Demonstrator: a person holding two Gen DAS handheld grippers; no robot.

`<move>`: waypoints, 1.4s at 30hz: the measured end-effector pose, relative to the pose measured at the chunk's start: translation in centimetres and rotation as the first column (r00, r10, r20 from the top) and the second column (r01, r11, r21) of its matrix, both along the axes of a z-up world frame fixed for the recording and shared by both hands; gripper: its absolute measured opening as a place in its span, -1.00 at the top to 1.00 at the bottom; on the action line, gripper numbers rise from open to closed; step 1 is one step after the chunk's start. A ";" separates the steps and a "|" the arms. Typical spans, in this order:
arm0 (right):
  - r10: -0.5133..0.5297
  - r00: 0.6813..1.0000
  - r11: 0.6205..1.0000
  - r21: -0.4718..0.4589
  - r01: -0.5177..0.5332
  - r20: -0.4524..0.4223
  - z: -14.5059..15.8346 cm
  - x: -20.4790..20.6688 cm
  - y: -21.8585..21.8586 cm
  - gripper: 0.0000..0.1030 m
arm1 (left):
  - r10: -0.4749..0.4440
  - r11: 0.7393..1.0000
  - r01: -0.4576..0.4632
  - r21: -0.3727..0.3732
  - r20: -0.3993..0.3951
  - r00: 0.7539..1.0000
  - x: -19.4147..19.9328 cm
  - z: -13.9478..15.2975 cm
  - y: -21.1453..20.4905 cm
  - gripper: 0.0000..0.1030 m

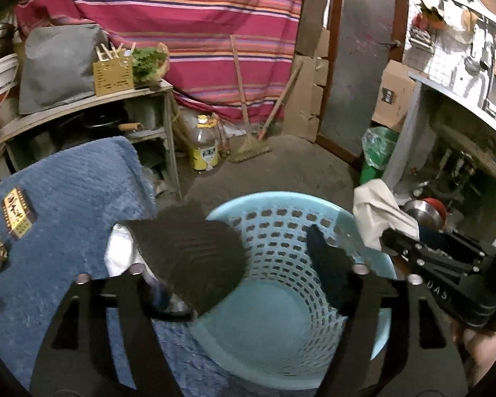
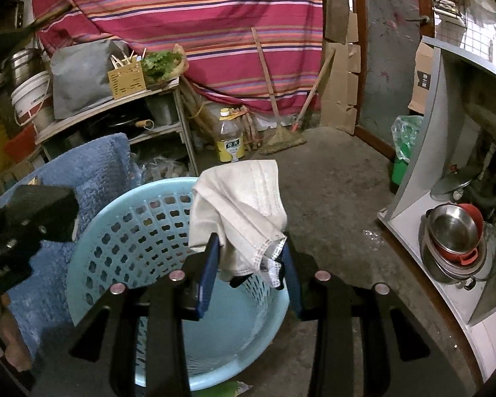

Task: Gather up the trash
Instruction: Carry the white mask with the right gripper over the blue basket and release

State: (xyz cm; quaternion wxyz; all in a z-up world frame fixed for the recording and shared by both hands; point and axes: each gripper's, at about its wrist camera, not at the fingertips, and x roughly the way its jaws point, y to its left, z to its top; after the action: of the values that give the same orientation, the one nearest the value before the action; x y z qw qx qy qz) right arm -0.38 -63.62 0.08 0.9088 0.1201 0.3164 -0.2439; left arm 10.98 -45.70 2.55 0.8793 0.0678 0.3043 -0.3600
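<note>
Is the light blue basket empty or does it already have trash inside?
Empty: the basket shows a bare bottom; the face mask is held above it.

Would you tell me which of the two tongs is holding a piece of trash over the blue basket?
The right tongs, pinching a crumpled white face mask above the basket; the left tongs stand open with nothing clamped.

A cluttered home kitchen or storeroom. A striped cloth (image 2: 182, 16) hangs behind a shelf (image 2: 115, 106) with greens (image 2: 160, 63) and pots; right of the shelf stand an oil bottle (image 2: 228, 139) and broom (image 2: 281, 137), farther right stacked pans (image 2: 453, 241).
</note>
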 end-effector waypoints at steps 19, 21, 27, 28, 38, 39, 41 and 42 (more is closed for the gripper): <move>0.014 1.000 1.000 -0.002 -0.014 -0.015 -0.4 0.9 1.6 0.28 | -0.083 0.997 0.082 -0.011 -0.104 0.991 1.1 -0.6 1.8 0.50; 0.001 1.000 1.000 0.005 -0.001 -0.007 -0.2 0.3 1.0 0.28 | -0.105 0.994 0.106 0.003 -0.092 0.990 0.3 -0.8 0.8 0.51; -0.026 1.000 1.000 0.006 0.026 0.008 0.0 -1.2 -0.6 0.28 | -0.160 0.987 0.162 0.017 -0.093 0.983 -1.4 -0.8 -1.7 0.51; -0.030 0.999 1.000 0.008 0.030 0.011 0.0 -1.4 -0.8 0.28 | -0.156 0.987 0.158 0.028 -0.086 0.984 -1.6 -0.8 -2.0 0.51; -0.053 0.999 0.998 0.022 0.052 0.013 -0.5 -2.4 -2.4 0.28 | -0.140 0.990 0.141 0.027 -0.027 0.990 -3.8 -0.6 -1.6 -0.15; -0.056 0.998 0.998 0.029 0.055 0.017 -0.5 -2.5 -2.4 0.28 | -0.154 0.988 0.155 0.022 -0.041 0.987 -3.5 -0.7 -1.3 -0.22; -0.058 0.998 0.998 0.034 0.057 0.024 -0.5 -2.4 -2.5 0.28 | -0.179 0.984 0.180 0.006 -0.086 0.980 -2.7 -1.0 -0.8 -0.36; -0.056 0.998 0.998 0.033 0.055 0.025 -0.5 -2.3 -2.4 0.28 | -0.193 0.981 0.193 -0.011 -0.122 0.974 -2.2 -1.2 -0.5 -0.37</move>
State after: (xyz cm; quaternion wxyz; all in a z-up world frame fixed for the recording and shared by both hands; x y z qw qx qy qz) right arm -2.67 -66.04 -0.38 0.9036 0.1469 0.3053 -0.2623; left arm 8.82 -46.24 1.39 0.8199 0.0754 0.3497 -0.4470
